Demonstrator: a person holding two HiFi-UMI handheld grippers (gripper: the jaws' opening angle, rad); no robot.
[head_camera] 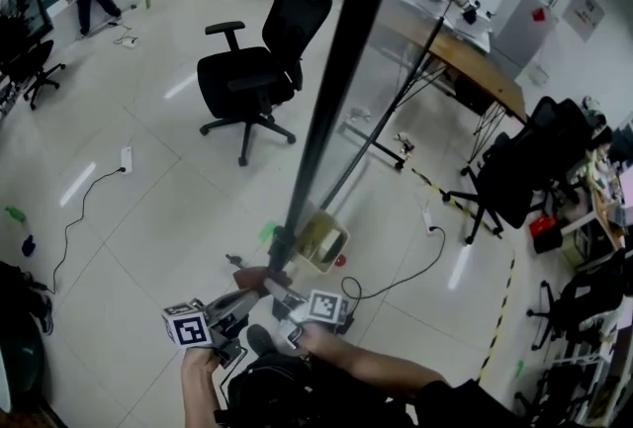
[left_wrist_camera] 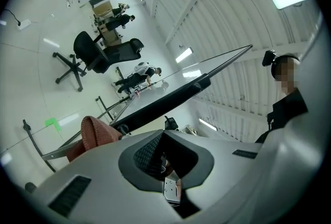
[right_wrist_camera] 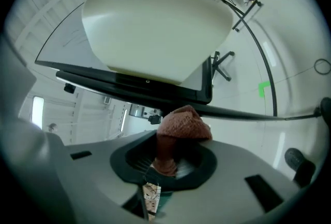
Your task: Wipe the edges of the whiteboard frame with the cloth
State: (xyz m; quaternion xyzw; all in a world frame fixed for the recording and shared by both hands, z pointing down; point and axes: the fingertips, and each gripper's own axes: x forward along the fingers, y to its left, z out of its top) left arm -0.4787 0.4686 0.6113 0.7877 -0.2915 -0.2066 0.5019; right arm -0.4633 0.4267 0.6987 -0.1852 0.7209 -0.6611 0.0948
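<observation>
The whiteboard shows edge-on, its black frame [head_camera: 336,70] running from the top down to my hands. My right gripper [head_camera: 282,296] is shut on a reddish-brown cloth [right_wrist_camera: 181,122], which sticks out of the jaws just under the frame's black lower edge [right_wrist_camera: 134,88] near its corner. Whether cloth and frame touch is unclear. My left gripper [head_camera: 255,293] sits close beside the right one, jaws together with nothing clearly between them. The left gripper view shows the cloth [left_wrist_camera: 95,135] at left below the frame [left_wrist_camera: 170,99].
A cream tray [head_camera: 321,240] with a red ball [head_camera: 339,261] hangs by the board's lower end. A black office chair [head_camera: 259,70] stands to the left, more chairs [head_camera: 524,169] and a desk [head_camera: 465,50] to the right. Cables [head_camera: 406,278] cross the floor.
</observation>
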